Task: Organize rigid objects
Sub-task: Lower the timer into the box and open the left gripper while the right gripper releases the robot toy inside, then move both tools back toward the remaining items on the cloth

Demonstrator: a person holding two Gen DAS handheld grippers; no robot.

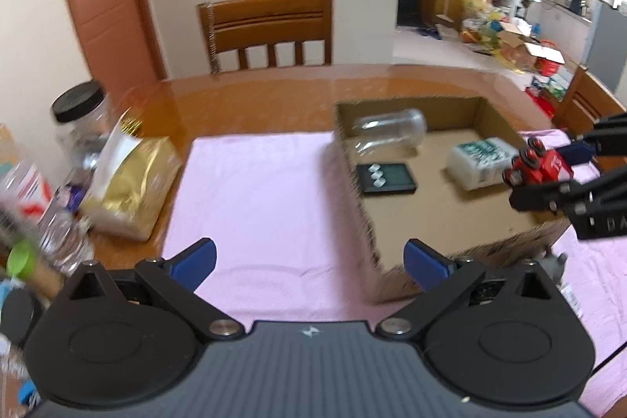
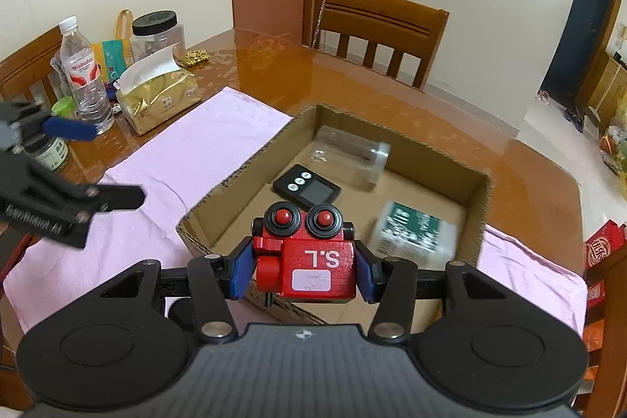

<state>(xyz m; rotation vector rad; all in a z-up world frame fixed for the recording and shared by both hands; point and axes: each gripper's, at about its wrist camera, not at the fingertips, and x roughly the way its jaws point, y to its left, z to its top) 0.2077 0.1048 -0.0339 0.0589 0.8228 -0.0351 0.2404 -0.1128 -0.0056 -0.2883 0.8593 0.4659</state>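
Spreading across the brown desk [image 2: 431, 112], a pink cloth [image 1: 266, 198] lay under an open cardboard box [image 2: 243, 179]. Inside the box lay a clear plastic jar [image 2: 352, 153] on its side, a white packet with green print [image 2: 415, 234], and a flat black timer [image 2: 307, 187] with three pale buttons. Above the box's near wall, the right hand-held gripper [image 2: 303, 271] was clenched on a red toy robot [image 2: 309, 257] with black-ringed red eyes and white "S.L" lettering. The left hand-held gripper [image 1: 309, 263] stood released beside the box, over the cloth.
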